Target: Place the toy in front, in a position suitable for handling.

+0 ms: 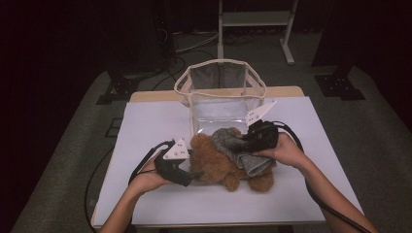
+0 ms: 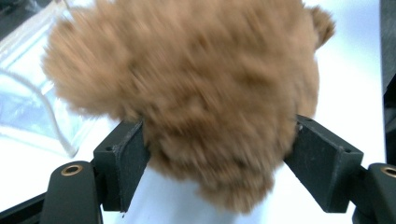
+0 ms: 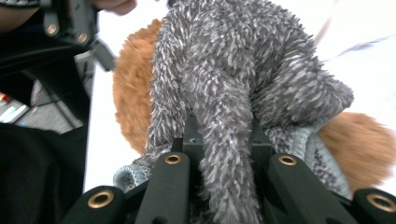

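Bear (image 1: 218,165) lies on the white tabletop (image 1: 145,126) just in front of the clear bag (image 1: 221,87), its long axis running left to right between the two grippers. Its brown fur sits between the wide-spread jaws of the left gripper (image 2: 215,154), whose pads seem just clear of it. The right gripper (image 3: 224,140) is clamped on the grey fuzzy cloth (image 3: 224,70) draped over the bear; no writing is readable.

My right gripper (image 3: 227,154) clamped tight on fuzzy grey knitted cloth (image 3: 233,79), draped over fluffy brown plush toy (image 3: 133,98). Left gripper (image 3: 77,28) up top-left, near toy.
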### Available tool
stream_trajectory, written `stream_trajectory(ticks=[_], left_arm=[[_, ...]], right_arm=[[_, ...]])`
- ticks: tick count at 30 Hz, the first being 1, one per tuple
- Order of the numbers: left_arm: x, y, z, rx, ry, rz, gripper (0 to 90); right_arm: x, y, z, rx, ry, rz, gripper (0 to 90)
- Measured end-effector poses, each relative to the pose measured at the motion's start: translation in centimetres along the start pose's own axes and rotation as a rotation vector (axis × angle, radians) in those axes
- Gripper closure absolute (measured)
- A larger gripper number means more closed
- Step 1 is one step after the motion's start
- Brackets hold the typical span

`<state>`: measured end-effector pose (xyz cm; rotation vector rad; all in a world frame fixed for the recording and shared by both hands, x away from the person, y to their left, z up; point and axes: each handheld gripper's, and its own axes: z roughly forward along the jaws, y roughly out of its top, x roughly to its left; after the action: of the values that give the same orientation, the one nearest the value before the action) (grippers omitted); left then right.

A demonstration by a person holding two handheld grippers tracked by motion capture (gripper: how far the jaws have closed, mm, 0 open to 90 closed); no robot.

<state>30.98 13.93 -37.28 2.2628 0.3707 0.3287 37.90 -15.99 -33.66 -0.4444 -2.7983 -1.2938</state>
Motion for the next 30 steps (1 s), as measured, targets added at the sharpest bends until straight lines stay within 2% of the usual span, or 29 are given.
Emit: stream_trajectory(ticks=[3, 5, 8, 9, 10, 11, 12, 13, 14, 16, 18, 19, 20, 21, 22, 25, 28, 29, 30], left_arm=[[0.3, -0.3, -0.4, 0.0, 0.015, -0.011, 24.0], [0.5, 0.1, -1.1, -0.029, 0.028, -0.01, 23.8], [0.3, 1.4, -1.7, -0.083, 0.042, 0.006, 22.8], [0.2, 1.9, -1.6, -0.086, 0.042, 0.026, 22.4], [0.2, 1.9, -1.6, -0.086, 0.042, 0.026, 21.8], [-0.2, 2.7, -1.0, -0.071, 0.03, 0.056, 21.8], [-0.2, 2.7, -1.0, -0.071, 0.03, 0.056, 21.8], [-0.4, 2.9, 0.2, -0.041, 0.015, 0.075, 21.9], [-0.5, 2.8, 0.7, -0.015, 0.003, 0.077, 22.3], [-0.5, 2.3, 1.6, 0.005, -0.034, 0.06, 24.3], [-0.6, 1.7, 1.6, 0.007, -0.043, 0.058, 26.4], [-0.5, 1.4, 1.5, 0.005, -0.049, 0.05, 26.7], [-0.5, 1.4, 1.5, 0.005, -0.049, 0.05, 26.8], [-0.5, 1.2, 1.3, 0.016, -0.052, 0.056, 26.8], [-0.6, 1.2, 1.1, 0.02, -0.052, 0.06, 26.8], [-1.0, 1.8, 1.0, 0.022, -0.043, 0.085, 24.3], [-1.7, 2.3, 1.3, 0.023, -0.055, 0.119, 20.5], [-2.2, 2.6, 1.7, 0.048, -0.06, 0.15, 19.3], [-2.3, 2.7, 1.9, 0.062, -0.055, 0.16, 18.7]], right_arm=[[-1.1, -0.6, -0.9, -0.012, -0.045, 0.047, 75.3], [-1.6, -1.2, -0.9, -0.024, -0.041, 0.073, 75.3], [-1.1, -1.6, -0.3, -0.033, -0.034, 0.071, 75.2], [-0.8, -1.5, 0.0, -0.029, -0.028, 0.066, 75.2], [-0.5, -1.4, 0.4, -0.024, -0.022, 0.059, 75.2], [-0.1, -1.3, 0.9, -0.023, -0.011, 0.049, 75.2], [0.2, -1.2, 1.2, -0.016, -0.002, 0.038, 75.1], [0.5, -1.0, 1.5, -0.016, 0.016, 0.027, 75.1], [0.7, -0.9, 1.5, -0.014, 0.026, 0.026, 75.1], [0.7, -0.7, 1.1, -0.009, 0.022, 0.012, 75.0], [0.3, -0.9, 0.0, -0.007, -0.011, 0.012, 75.0], [-0.1, -1.1, -0.6, -0.015, -0.03, 0.031, 75.0], [-0.1, -1.1, -0.6, -0.015, -0.03, 0.031, 75.0], [-1.1, -1.8, -2.0, -0.017, -0.084, 0.064, 75.0], [-1.4, -2.0, -2.4, -0.018, -0.091, 0.072, 75.0], [-1.4, -3.0, -2.5, -0.008, -0.093, 0.092, 75.0], [-1.1, -3.5, -2.0, -0.002, -0.085, 0.09, 75.0], [-0.7, -3.8, -1.6, -0.016, -0.064, 0.094, 75.1], [-0.5, -3.8, -1.4, -0.017, -0.053, 0.085, 75.1]])
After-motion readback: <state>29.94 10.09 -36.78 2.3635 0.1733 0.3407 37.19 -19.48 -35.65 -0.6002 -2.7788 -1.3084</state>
